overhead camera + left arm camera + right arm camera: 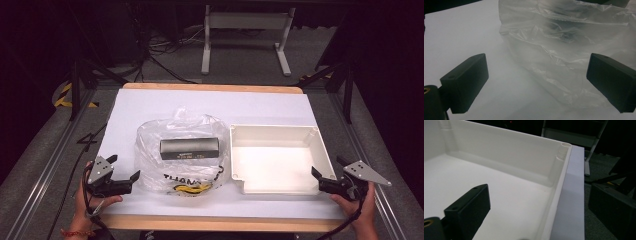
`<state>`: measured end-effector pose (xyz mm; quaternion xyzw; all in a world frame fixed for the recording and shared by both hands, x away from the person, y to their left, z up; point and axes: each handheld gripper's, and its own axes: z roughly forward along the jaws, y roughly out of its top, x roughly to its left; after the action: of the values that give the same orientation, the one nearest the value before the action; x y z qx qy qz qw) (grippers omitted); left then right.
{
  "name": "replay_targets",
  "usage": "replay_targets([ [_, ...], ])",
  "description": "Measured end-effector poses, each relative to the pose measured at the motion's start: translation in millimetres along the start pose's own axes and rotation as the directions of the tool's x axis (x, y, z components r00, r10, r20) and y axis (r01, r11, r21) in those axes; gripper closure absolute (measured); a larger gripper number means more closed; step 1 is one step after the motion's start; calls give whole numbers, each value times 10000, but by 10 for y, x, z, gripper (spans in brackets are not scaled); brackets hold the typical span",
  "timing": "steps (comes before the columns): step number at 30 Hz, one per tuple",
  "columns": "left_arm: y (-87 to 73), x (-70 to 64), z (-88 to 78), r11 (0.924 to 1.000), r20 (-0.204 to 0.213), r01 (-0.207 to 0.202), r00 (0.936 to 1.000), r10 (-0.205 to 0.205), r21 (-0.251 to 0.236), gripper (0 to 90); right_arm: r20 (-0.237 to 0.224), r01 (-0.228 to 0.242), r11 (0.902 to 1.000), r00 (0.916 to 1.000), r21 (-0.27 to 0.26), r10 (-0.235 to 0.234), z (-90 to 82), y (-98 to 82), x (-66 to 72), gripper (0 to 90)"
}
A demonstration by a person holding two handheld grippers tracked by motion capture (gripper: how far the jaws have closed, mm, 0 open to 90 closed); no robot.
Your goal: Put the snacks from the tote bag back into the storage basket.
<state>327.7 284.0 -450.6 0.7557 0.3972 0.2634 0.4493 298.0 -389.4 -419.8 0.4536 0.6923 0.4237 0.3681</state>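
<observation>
Bag just ahead of the spread left tongs point(125, 172).
Its dark box point(189, 148) lies crosswise; right tongs point(327, 170), also spread, straddle the tray point(320, 145) wall.

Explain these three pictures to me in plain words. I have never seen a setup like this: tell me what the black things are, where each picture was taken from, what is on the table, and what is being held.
There is no robot. A person holds a hand tool with two black jaws in each hand: the left gripper and the right gripper. The high view looks down on the table from above the person. The other two come from cameras riding on each gripper, looking along its jaws. On the white surface lie a clear plastic bag with a dark box inside, and beside it an empty white tray. The left gripper view faces the bag; the right gripper view straddles the tray's wall. Both grippers are open and hold nothing.
</observation>
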Motion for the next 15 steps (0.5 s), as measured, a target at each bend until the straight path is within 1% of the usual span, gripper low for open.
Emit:
replay_targets([
  [4, -15, -3, -10, 10000, -4, -48, 10000, 48, 76, 49, -166, 47, 9999, 9999, -107, -49, -6, -2, -17, 45],
  [8, -32, -4, -46, 10000, 89, 14, 10000, -14, -63, 49, -35, -101, 9998, 9999, -190, 100, -8, 12, -35, 45],
  [10, -25, -9, -49, 9999, 120, -26, 9999, 27, -113, 49, 67, -85, 9999, 9999, -59, 85, -14, 16, -30, 45],
  [12, -16, -23, -27, 9999, 126, -139, 9998, 139, -8, 49, 173, -45, 10000, 9998, -48, 46, -11, 21, -37, 45],
  [13, -14, -29, -22, 9999, 124, -161, 9998, 160, 26, 49, 244, -129, 9999, 9996, -63, 131, -14, 29, -44, 45],
  [15, -12, -35, -22, 9997, 106, -225, 9997, 224, 53, 49, 246, -216, 9996, 9995, -163, 220, -25, 45, -63, 45],
])
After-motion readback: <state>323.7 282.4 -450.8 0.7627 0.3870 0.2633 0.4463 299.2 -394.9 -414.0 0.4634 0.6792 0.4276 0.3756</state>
